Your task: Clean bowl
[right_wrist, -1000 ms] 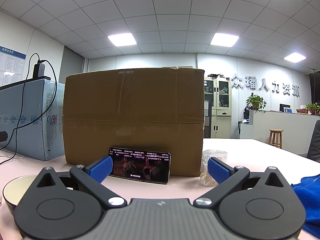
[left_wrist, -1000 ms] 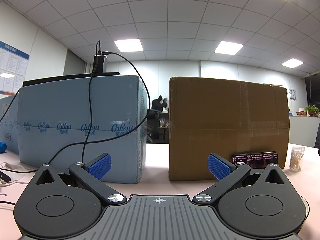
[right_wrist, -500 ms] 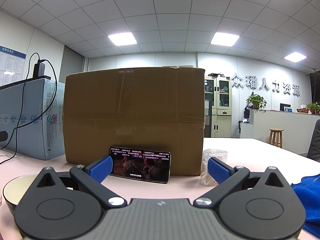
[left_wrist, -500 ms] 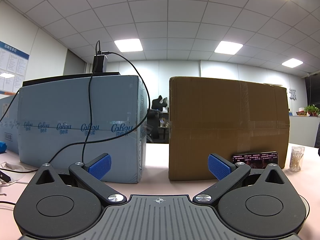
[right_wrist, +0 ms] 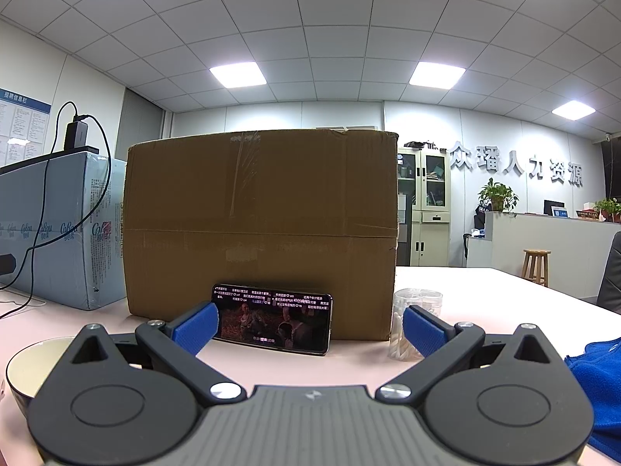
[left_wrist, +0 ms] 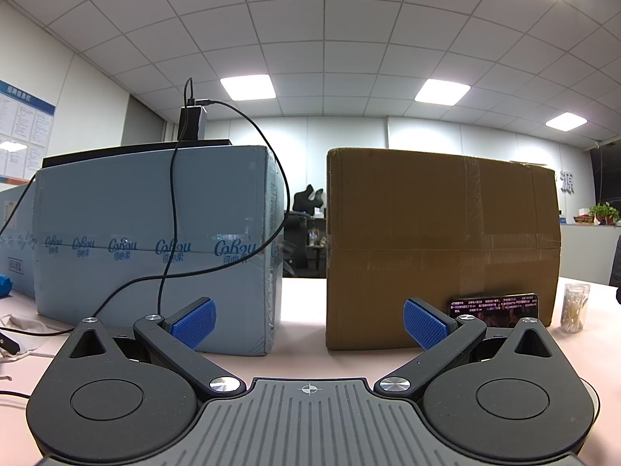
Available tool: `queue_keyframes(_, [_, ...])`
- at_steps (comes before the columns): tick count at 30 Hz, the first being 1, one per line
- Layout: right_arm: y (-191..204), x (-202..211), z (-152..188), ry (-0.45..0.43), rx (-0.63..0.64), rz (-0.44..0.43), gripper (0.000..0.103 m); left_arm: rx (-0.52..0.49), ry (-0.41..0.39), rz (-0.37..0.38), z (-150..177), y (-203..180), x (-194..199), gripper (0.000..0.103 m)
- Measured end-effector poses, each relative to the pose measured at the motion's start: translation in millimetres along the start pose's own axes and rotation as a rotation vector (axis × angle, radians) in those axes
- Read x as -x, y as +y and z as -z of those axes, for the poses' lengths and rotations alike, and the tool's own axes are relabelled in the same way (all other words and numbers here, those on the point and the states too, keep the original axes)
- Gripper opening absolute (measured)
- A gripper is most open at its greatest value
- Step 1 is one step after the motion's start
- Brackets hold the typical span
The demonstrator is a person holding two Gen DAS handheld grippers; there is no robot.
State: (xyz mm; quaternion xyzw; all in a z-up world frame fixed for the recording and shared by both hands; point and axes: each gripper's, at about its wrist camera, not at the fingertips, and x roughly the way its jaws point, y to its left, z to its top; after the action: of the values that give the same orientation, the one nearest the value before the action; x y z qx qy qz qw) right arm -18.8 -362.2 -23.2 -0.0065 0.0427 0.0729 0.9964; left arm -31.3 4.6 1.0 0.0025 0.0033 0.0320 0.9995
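Low over a pale pink table [left_wrist: 302, 334], the left gripper [left_wrist: 308, 322] points its blue-padded fingers [left_wrist: 193, 322] at the gap between a pale blue printed carton [left_wrist: 155, 240] on the left and a brown taped cardboard box [left_wrist: 442, 244] on the right, jaws spread wide and grasping nothing. A black cable [left_wrist: 271, 178] loops down the blue carton's face from a black charger [left_wrist: 191, 122] on top. Beside it, the right gripper [right_wrist: 308, 328] faces the same brown box [right_wrist: 260, 229], its jaws likewise released and empty. Framed between its fingers, a black smartphone [right_wrist: 271, 322] with a lit screen leans against the foot of the box, and a clear plastic tub of cotton swabs [right_wrist: 415, 322] stands just beyond the right fingertip. The cream-coloured ceramic bowl with a dark rim [right_wrist: 35, 365] sits on the near left of the right wrist view, outside the left finger and partly hidden behind the gripper's black body, untouched by either pad. A bright blue cloth [right_wrist: 597, 372] lies bunched at the near right edge. From the left wrist camera, the bowl cannot be made out
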Motion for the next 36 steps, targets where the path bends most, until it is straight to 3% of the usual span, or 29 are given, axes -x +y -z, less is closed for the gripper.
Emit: queue_keyframes(36, [-0.9, -1.4, -0.9, 0.011, 0.002, -0.008, 0.103, 0.000, 0.003, 0.003, 0.6, 0.7, 0.4, 0.103])
